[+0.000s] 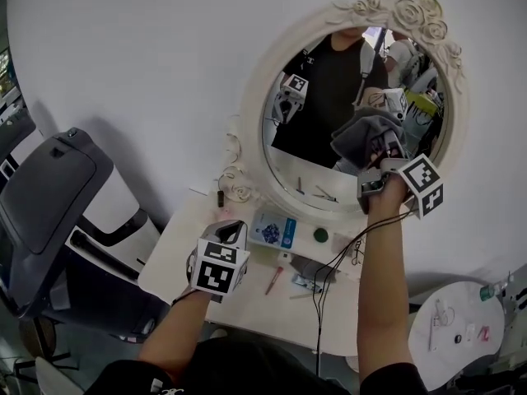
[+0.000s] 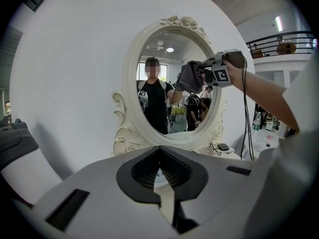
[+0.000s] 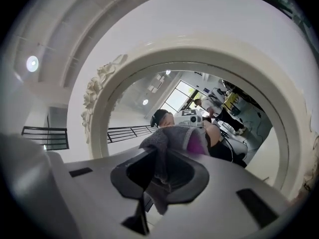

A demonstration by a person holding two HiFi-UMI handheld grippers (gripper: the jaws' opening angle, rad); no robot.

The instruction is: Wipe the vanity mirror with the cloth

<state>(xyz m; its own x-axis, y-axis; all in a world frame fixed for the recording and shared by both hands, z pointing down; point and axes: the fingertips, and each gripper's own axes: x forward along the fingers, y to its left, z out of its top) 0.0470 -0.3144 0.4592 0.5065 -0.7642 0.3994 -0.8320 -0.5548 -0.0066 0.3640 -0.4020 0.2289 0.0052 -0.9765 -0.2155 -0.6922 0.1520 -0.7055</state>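
An oval vanity mirror point(image 1: 325, 97) in an ornate white frame point(image 1: 252, 97) stands on a white table point(image 1: 177, 257) against a white wall. My right gripper point(image 1: 375, 169) is shut on a grey cloth point(image 1: 365, 132), which is bunched against the lower right of the glass. In the right gripper view the cloth point(image 3: 169, 143) fills the jaws of the right gripper point(image 3: 162, 171), with the mirror frame point(image 3: 99, 98) arching close above. My left gripper point(image 1: 233, 227) hangs lower, over the table before the mirror's base, shut and holding nothing. The left gripper view shows the mirror point(image 2: 164, 83) and the cloth point(image 2: 191, 77) ahead.
On the table lie a blue-and-white packet point(image 1: 273, 230), a green round object point(image 1: 321, 235), a red pen point(image 1: 272, 281) and a black cable point(image 1: 329, 270). A grey chair point(image 1: 49, 196) stands at the left. A small round white table point(image 1: 461, 327) with bits on it is at the right.
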